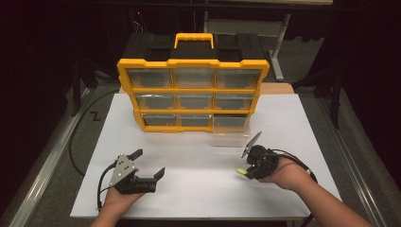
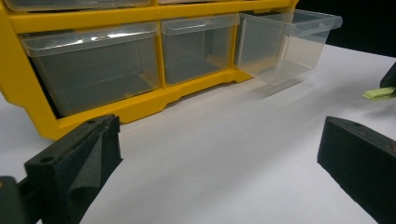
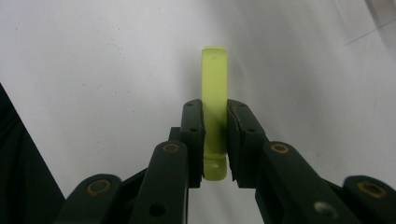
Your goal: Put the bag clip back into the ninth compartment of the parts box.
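A yellow and black drawer organizer (image 1: 193, 90) stands at the back of the white table (image 1: 203, 189). Its bottom right clear drawer (image 1: 230, 129) is pulled out, shown also as the clear drawer (image 2: 289, 42) in the left gripper view. My right gripper (image 1: 245, 172) is shut on a flat yellow-green strip (image 3: 215, 107), whose tip (image 1: 241, 171) pokes out toward the left. The strip's end (image 2: 379, 93) shows at the right edge of the left gripper view. My left gripper (image 1: 150, 163) is open with nothing between its fingers (image 2: 79, 163), low over the table's front left.
The organizer's other clear drawers (image 2: 93, 65) are pushed in. A black cable (image 1: 75, 142) trails off the table's left side. Metal rails (image 1: 42, 165) border the table, and bare white table lies between the grippers and the organizer.
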The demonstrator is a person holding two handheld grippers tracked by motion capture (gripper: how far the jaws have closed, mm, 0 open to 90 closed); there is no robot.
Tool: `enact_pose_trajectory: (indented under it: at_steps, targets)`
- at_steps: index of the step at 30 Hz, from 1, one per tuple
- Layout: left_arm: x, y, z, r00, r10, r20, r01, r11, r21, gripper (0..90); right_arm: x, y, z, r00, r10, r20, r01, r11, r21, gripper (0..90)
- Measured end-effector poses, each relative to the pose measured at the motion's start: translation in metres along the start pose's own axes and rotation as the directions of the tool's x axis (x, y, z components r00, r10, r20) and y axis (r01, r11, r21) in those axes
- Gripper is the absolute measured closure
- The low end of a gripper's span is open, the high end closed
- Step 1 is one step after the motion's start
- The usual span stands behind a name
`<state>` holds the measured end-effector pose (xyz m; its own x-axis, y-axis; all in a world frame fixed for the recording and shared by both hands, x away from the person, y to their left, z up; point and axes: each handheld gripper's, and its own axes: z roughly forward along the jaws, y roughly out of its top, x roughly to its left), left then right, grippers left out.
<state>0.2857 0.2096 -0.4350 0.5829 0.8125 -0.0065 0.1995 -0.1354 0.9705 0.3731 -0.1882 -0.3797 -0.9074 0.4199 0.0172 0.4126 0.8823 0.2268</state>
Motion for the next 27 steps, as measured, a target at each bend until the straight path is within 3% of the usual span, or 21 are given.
enact_pose_trajectory:
  at_steps: [27]
  targets:
    - [0.000, 0.000, 0.000, 1.0000, 0.000, 0.001, 0.000, 1.0000, -0.001, 0.3, -0.003, 0.003, -0.021, 0.9994, -0.028, -0.019, 0.028, 1.000, 0.005, 80.2]
